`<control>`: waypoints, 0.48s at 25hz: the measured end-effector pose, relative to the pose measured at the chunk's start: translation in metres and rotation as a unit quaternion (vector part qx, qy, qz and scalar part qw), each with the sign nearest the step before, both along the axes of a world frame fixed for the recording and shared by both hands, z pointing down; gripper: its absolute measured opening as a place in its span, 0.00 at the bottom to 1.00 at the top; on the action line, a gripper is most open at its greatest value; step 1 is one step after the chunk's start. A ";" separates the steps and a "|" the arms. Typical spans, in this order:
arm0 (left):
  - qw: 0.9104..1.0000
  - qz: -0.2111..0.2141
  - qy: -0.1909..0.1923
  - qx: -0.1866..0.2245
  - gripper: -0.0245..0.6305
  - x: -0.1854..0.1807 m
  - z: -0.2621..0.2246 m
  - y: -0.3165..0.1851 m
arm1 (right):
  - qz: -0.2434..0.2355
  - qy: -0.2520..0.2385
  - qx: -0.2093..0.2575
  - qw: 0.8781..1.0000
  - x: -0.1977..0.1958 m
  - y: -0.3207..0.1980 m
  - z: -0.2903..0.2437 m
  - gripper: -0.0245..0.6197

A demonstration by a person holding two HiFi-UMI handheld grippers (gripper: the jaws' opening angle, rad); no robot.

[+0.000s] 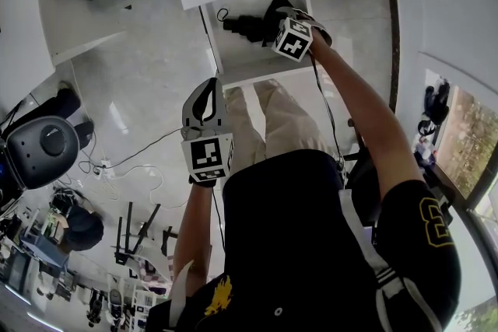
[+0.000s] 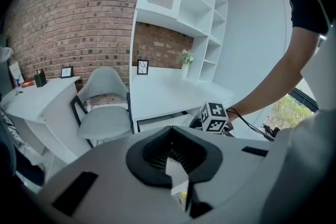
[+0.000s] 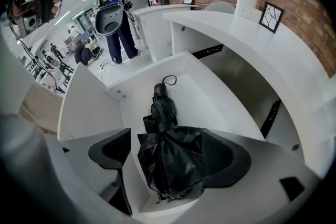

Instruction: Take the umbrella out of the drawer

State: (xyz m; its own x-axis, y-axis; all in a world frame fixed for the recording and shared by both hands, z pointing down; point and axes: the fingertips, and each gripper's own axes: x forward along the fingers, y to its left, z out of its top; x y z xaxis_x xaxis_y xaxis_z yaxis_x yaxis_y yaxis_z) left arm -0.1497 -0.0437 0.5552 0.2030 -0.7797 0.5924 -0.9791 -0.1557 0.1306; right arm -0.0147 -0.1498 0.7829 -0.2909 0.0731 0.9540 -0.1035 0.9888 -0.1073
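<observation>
Here right gripper (image 3: 168, 150) straddles umbrella (image 3: 164, 113) in drawer (image 3: 207, 96).

The left gripper (image 2: 171, 132) has its jaws together, nothing between them; beyond them a white desk (image 2: 168, 93) stands against a brick wall (image 2: 68, 18), white shelves (image 2: 202, 13) above it and a grey chair (image 2: 105, 113) just beside it; a marker cube (image 2: 214, 116) shows at the desk's front, at the end of a person's arm (image 2: 273, 86)

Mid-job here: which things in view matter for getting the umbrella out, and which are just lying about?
Job: black umbrella, lying in the open drawer; right tool, open around it.
Lying about: grey chair, framed picture, small plant; left tool, shut and empty.
</observation>
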 end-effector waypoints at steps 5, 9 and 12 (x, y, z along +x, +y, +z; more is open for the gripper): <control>1.000 0.001 0.002 -0.001 0.07 0.001 0.000 0.000 | -0.001 0.003 0.000 1.000 0.002 0.000 0.004 0.69; 1.000 0.000 0.004 -0.006 0.06 0.000 0.006 0.002 | -0.004 0.011 -0.004 1.000 0.004 0.002 0.012 0.69; 1.000 -0.001 0.005 -0.008 0.07 -0.001 0.007 0.005 | -0.008 0.016 -0.001 1.000 0.005 0.004 0.018 0.69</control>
